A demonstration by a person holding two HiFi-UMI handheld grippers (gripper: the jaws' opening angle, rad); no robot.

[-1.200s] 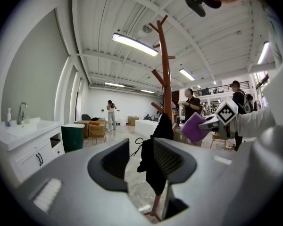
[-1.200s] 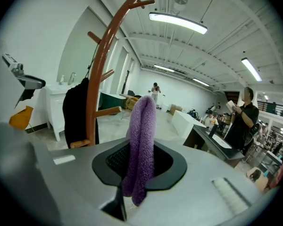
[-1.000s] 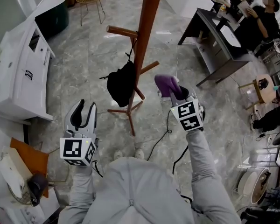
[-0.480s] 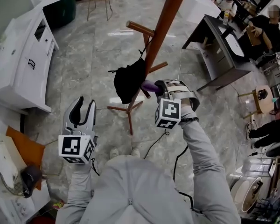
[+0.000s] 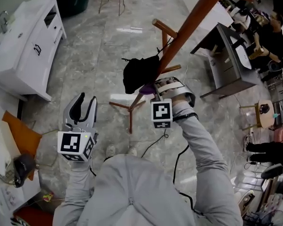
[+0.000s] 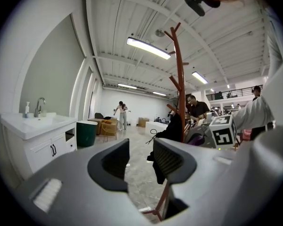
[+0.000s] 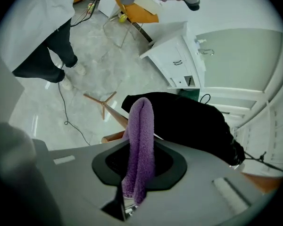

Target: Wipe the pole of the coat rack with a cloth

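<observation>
Right tool (image 7: pixel 139 160) clamps a folded purple cloth (image 7: pixel 141 126), whose tip seems to meet the coat rack's pole (image 5: pixel 187 33), just beside a hanging black bag (image 5: pixel 139 73). From there the pole's long axis slants up and away. Left tool (image 6: pixel 140 160), jaws apart and empty, hangs farther off, lower left.

Your right gripper (image 5: pixel 155 89) has the cloth (image 5: pixel 147 86) between its jaws right at the pole (image 5: pixel 188 29), the bag (image 5: pixel 139 73) hanging just ahead of it, your left gripper (image 5: pixel 86 103) well apart to its left, the sink cabinet (image 5: pixel 23 46) farther left.
</observation>
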